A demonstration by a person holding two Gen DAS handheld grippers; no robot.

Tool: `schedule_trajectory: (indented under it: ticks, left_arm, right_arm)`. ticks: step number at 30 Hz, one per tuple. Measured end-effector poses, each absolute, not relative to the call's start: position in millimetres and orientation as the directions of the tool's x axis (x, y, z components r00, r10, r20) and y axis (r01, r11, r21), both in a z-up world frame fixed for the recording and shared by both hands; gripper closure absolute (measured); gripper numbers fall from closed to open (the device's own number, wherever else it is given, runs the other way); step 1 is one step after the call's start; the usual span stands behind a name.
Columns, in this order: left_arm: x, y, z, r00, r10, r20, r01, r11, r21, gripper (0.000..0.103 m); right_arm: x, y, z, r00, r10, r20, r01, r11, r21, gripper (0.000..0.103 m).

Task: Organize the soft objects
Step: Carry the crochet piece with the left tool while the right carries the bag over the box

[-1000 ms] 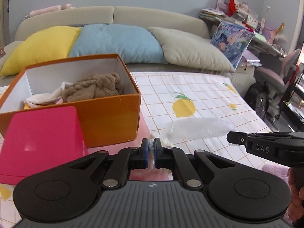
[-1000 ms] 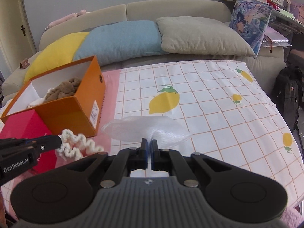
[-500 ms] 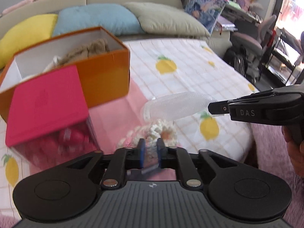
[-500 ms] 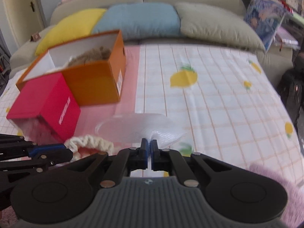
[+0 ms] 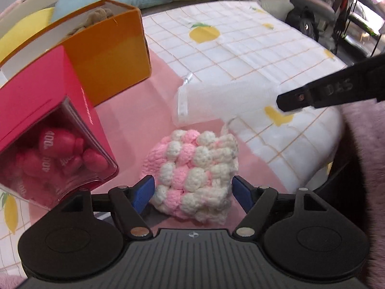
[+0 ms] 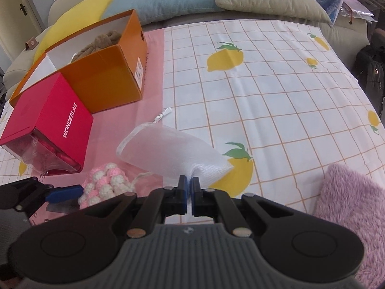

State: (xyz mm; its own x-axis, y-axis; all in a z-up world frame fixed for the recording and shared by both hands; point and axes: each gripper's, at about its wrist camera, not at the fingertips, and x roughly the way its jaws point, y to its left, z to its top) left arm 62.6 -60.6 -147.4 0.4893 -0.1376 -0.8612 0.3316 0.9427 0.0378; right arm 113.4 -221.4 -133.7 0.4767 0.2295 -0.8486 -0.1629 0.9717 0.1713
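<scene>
A pink and white crochet piece (image 5: 192,175) lies on the pink cloth near the bed's front edge. My left gripper (image 5: 192,191) straddles it with its jaws opening, the blue pads (image 5: 144,190) standing clear on either side. Just beyond hangs a translucent white mesh pouch (image 5: 216,98), held by one corner. My right gripper (image 6: 189,189) is shut on that corner of the pouch (image 6: 168,151), whose open mouth points toward the crochet piece (image 6: 105,183). One left pad (image 6: 65,192) shows in the right wrist view.
An open orange box (image 6: 103,82) with a brown plush (image 6: 103,41) inside stands at the back left. A red box (image 6: 53,120) leans in front of it. A purple fluffy item (image 6: 349,204) lies at the bed's right front edge. Pillows line the sofa behind.
My left gripper has sunk toward the pink cloth, opened and let go of the crochet piece, which now lies flat. The right gripper has come lower with the pouch, still shut on it.
</scene>
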Motion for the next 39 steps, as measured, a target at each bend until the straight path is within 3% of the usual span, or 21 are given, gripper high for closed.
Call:
schedule_trajectory:
  ticks: [1,5,12,13,23,28,39]
  left_arm:
    - [63.4,-61.9,-149.4,0.491,-0.132,-0.861,0.335,0.941,0.046,0.018]
    - [61.9,-62.2,-149.8,0.503,-0.135,-0.854,0.336,0.941,0.049,0.041]
    - [61.7,-44.8,-130.4,0.550,-0.160,-0.819,0.262,0.965,-0.013,0.073]
    - [60.8,-41.9,-125.3,0.563,-0.167,-0.809,0.249,0.968,-0.027,0.083]
    - [59.6,-12.7,-61.6,0.684,-0.240,-0.689,0.149,0.970,-0.190,0.083]
    - [62.7,1.5,-23.9,0.750,-0.250,-0.612,0.132,0.964,-0.231,0.083]
    - [96.6,47.0,26.0,0.839,-0.144,-0.524,0.042,0.978,-0.202,0.083]
  right_arm:
    - [113.1,-220.3,-134.0,0.478,0.232,-0.847,-0.169,0.971,0.170,0.103]
    - [111.3,-215.8,-132.2,0.489,0.233,-0.841,-0.198,0.968,0.153,0.103]
    - [107.4,-215.0,-119.2,0.552,0.230,-0.802,-0.215,0.968,0.130,0.103]
    - [107.0,-214.8,-116.8,0.560,0.229,-0.796,-0.215,0.968,0.127,0.103]
    - [114.9,-213.0,-81.8,0.640,0.233,-0.733,-0.229,0.967,0.107,0.103]
    - [125.6,-212.2,-45.1,0.716,0.237,-0.657,-0.228,0.968,0.101,0.103]
    - [164.9,-180.1,21.1,0.811,0.325,-0.486,-0.312,0.944,0.110,0.103]
